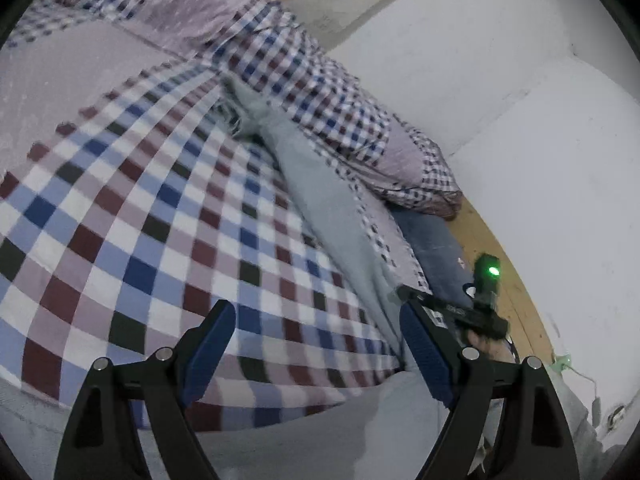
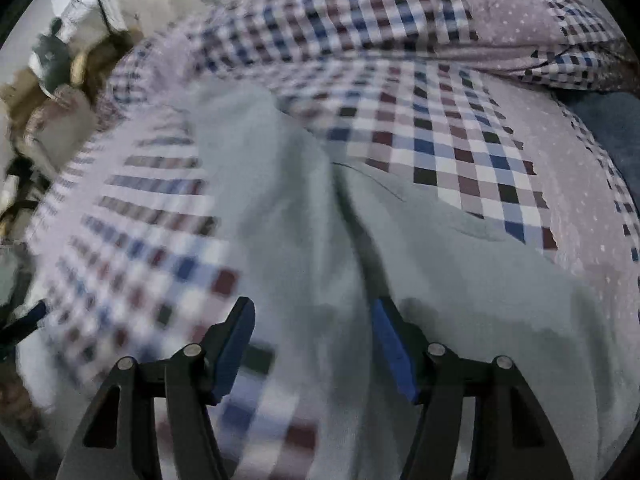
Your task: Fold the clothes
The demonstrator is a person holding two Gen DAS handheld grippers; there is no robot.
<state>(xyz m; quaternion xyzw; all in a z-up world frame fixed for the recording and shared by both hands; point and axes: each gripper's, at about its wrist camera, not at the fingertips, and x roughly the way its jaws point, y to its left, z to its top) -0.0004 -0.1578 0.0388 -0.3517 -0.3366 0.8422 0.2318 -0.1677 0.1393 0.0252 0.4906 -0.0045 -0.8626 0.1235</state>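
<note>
Both tongs gape wide, gripping nothing. The pale grey garment [image 2: 304,216] sprawls rumpled across the checked bedspread [image 1: 132,216], laid on the bed's flat top, likely so it can be smoothed and folded. The right gripper [image 2: 314,344] hovers directly over its near folds, cloth between the spread fingers. The left gripper [image 1: 320,344] hangs over bare checks, the garment's long strip just right of it.

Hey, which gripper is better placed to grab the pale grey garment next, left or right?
Right. The right gripper is open directly over the pale grey garment, cloth between its fingers. The left gripper is open mostly over the checked bedsheet, the garment only beside its right finger.
</note>
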